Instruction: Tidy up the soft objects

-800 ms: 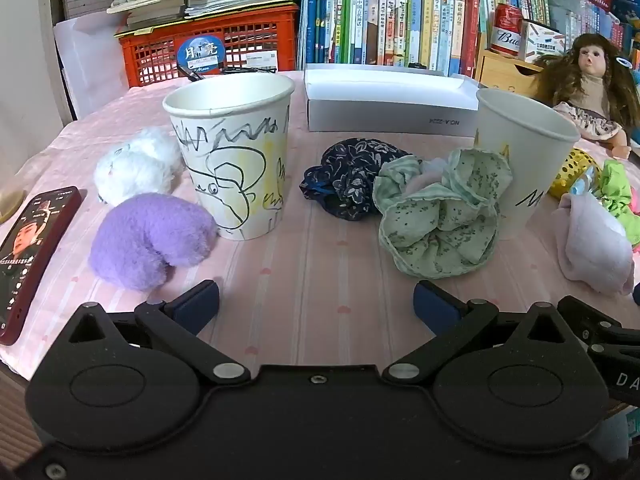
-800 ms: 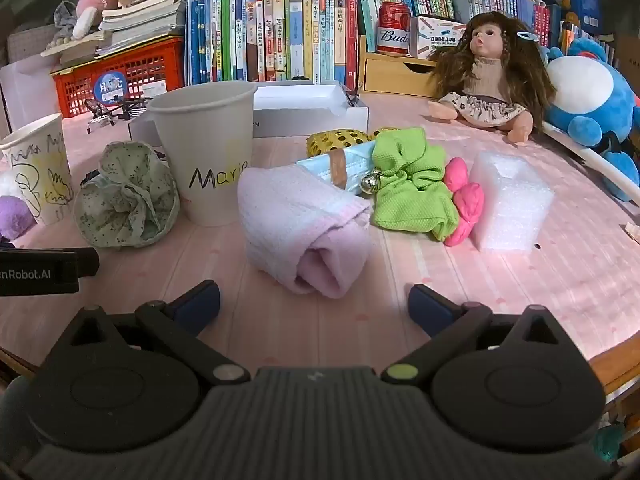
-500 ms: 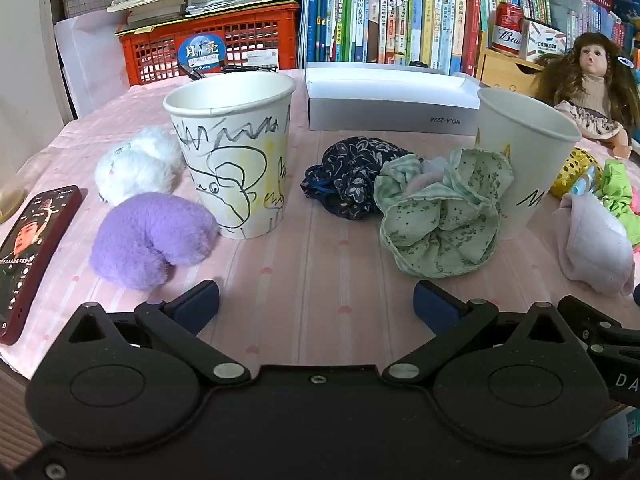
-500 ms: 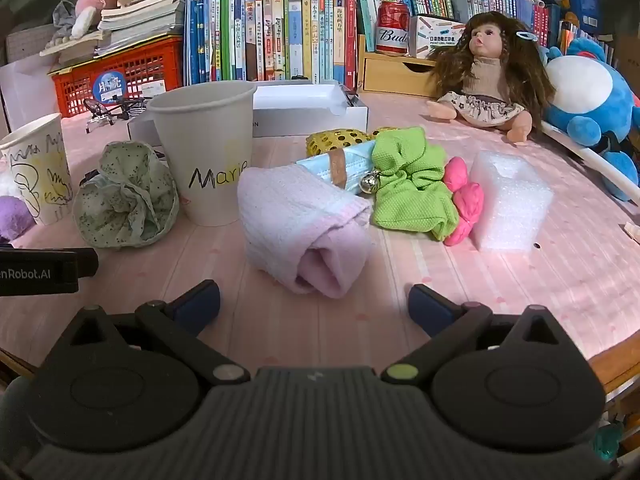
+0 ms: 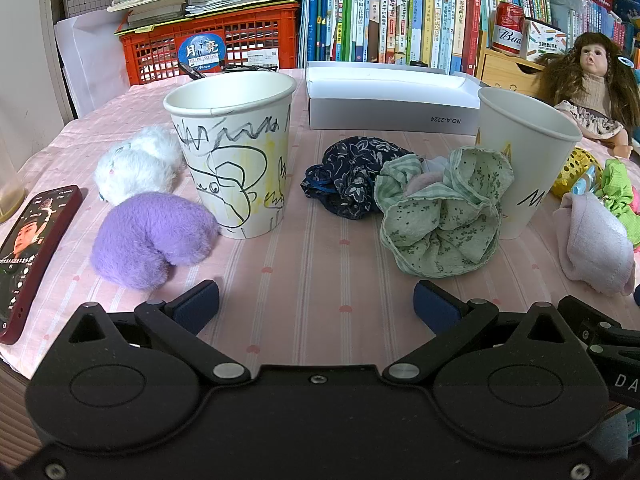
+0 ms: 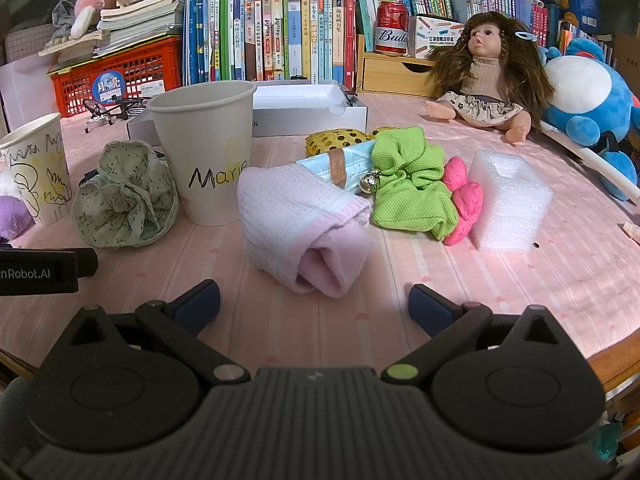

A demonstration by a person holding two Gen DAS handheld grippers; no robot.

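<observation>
In the left wrist view, my left gripper (image 5: 316, 306) is open and empty above the pink tablecloth. Ahead stand a scribbled paper cup (image 5: 234, 152) and a plain cup (image 5: 524, 160). Around them lie a purple plush (image 5: 150, 238), a white plush (image 5: 136, 168), a navy floral scrunchie (image 5: 352, 180) and a pale green scrunchie (image 5: 444, 216). In the right wrist view, my right gripper (image 6: 314, 306) is open and empty, just short of a rolled pink sock (image 6: 304, 228). Beyond lie a green scrunchie (image 6: 412, 188), a pink soft piece (image 6: 464, 204), a foam block (image 6: 508, 200) and the "Marie" cup (image 6: 208, 156).
A phone (image 5: 28, 248) lies at the left table edge. A white box (image 5: 392, 100), a red crate (image 5: 216, 52) and books stand at the back. A doll (image 6: 484, 76) and a blue plush toy (image 6: 588, 96) sit at the right. The table edge (image 6: 616, 364) is close on the right.
The left gripper has eased slightly forward; the scene sits a little lower in its view. The right gripper has not visibly moved. Both stay open.
</observation>
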